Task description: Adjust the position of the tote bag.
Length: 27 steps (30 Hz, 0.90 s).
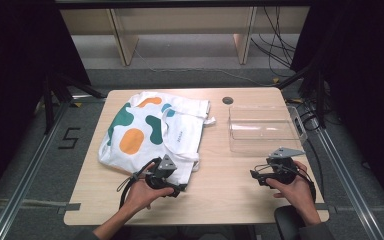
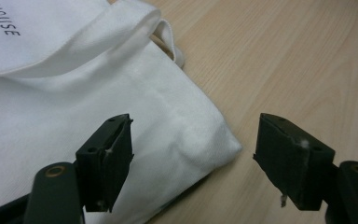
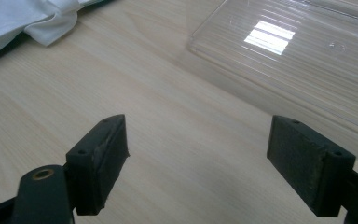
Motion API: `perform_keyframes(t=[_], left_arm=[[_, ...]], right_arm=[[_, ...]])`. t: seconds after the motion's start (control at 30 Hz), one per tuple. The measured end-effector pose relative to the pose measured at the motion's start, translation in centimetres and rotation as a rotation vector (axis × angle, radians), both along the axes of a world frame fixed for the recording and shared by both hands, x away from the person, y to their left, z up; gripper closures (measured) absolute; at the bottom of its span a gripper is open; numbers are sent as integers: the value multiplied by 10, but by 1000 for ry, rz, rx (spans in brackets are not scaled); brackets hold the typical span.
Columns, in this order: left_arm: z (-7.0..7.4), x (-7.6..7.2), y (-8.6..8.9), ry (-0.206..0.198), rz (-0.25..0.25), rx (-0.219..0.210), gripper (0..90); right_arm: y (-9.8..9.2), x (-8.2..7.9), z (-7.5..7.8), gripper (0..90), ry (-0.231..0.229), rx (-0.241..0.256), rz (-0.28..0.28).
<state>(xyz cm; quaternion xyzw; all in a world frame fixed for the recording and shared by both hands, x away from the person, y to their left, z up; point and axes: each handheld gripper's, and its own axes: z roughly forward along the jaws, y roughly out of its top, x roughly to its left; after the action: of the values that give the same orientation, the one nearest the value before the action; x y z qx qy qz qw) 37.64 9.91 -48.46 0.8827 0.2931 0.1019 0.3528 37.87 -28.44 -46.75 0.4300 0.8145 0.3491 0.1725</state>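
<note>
Lying crumpled over the left half of the tabletop (image 1: 220, 200), reaching from near the far edge down toward the middle: a white tote bag (image 1: 150, 131) with green and orange blotches and a line of small dark lettering. Hovering at the bag's near right corner, the left gripper (image 2: 193, 156), jaws spread wide, one jaw over the white cloth and the other over bare wood, with the cloth corner (image 2: 223, 142) between them and nothing pinched. Resting in a hand just behind, toward the near edge, the same left gripper in the high view (image 1: 166, 176), cable looping off to its left. Held over bare wood toward the near right corner of the tabletop, the right gripper (image 3: 198, 161), jaws likewise wide apart and gripping nothing. Seen from above in the other hand, well apart from the bag (image 1: 275, 172). Standing by the far right corner, just beyond the right gripper: a clear plastic tray (image 1: 265, 131), its near wall also showing in the right gripper view (image 3: 298, 60). Set into the wood near the far edge, between bag and tray: a small dark round grommet (image 1: 227, 100).
</note>
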Motion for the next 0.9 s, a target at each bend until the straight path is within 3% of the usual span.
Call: perform_keyframes(t=[0.07,0.13,0.2,0.23,0.27,0.3,0.33,0.37,0.4,0.43,0.5,0.53,0.63,0.67,0.8,0.83,0.9], left_arm=[[-3,1,-7,-3,20,-9,259],[-4,2,-10,-11,11,0,255],[-9,4,-20,-45,3,68,255],[-9,4,-20,-45,3,68,257],[-13,6,-24,-69,18,101,274],[-13,8,-24,-79,8,114,300],[-13,8,-24,-79,8,114,308],[-14,10,-23,-48,-8,103,365],[-14,10,-23,-48,-8,103,434],[-14,8,-23,-54,-50,113,499],[-13,8,-23,-62,-59,115,535],[-11,8,-21,-40,-56,95,619],[-10,7,-17,-61,-54,72,752],[-9,6,-15,-75,-60,90,787],[-8,4,-8,-69,-57,97,837],[-8,3,-3,-68,-54,92,837],[-7,0,7,-58,-52,98,838]], right_arm=[[1,-3,2,210,25,10,-17],[0,-3,0,210,-1,1,-7],[0,-4,1,210,-7,-9,1],[0,-4,1,210,-7,-9,1],[2,-6,2,211,18,5,-7],[0,-5,1,211,7,-14,10],[0,-5,1,211,7,-14,10],[0,-5,1,212,3,-18,14],[0,-6,2,212,2,-19,14],[0,-6,2,212,2,-18,14],[0,-6,2,212,3,-18,13],[0,-5,1,212,2,-22,19],[1,-6,1,213,32,-14,2],[0,-5,0,213,18,-20,13],[2,-6,1,213,46,-7,-3],[2,-5,-1,213,35,-17,10],[2,-7,0,213,58,-20,3]])
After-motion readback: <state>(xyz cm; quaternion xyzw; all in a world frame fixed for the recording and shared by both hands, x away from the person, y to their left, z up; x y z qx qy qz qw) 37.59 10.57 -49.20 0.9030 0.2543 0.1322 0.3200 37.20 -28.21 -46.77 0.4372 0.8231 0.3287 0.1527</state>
